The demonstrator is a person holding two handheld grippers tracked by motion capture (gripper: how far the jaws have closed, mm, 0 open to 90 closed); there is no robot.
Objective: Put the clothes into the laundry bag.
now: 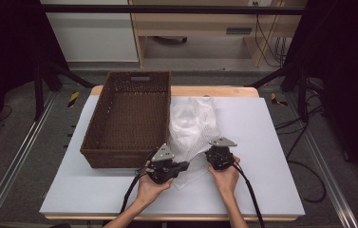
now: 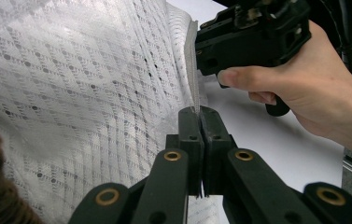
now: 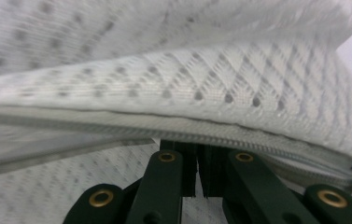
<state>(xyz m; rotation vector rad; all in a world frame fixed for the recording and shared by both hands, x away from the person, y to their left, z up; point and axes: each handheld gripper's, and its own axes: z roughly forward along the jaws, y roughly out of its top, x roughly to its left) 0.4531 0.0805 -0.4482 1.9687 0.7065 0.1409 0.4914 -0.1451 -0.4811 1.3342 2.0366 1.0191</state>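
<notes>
The white mesh bag (image 1: 193, 124) is spread on the worktop (image 1: 262, 142) just beside the wicker basket (image 1: 128, 118), its zipper edge clamped by both the left gripper (image 2: 197, 112) and right gripper (image 3: 197, 147).

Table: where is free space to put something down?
Free: the table right of the white cloth, and the front strip left of the left gripper. Crowded: the middle, where basket, cloth and right gripper meet.
</notes>
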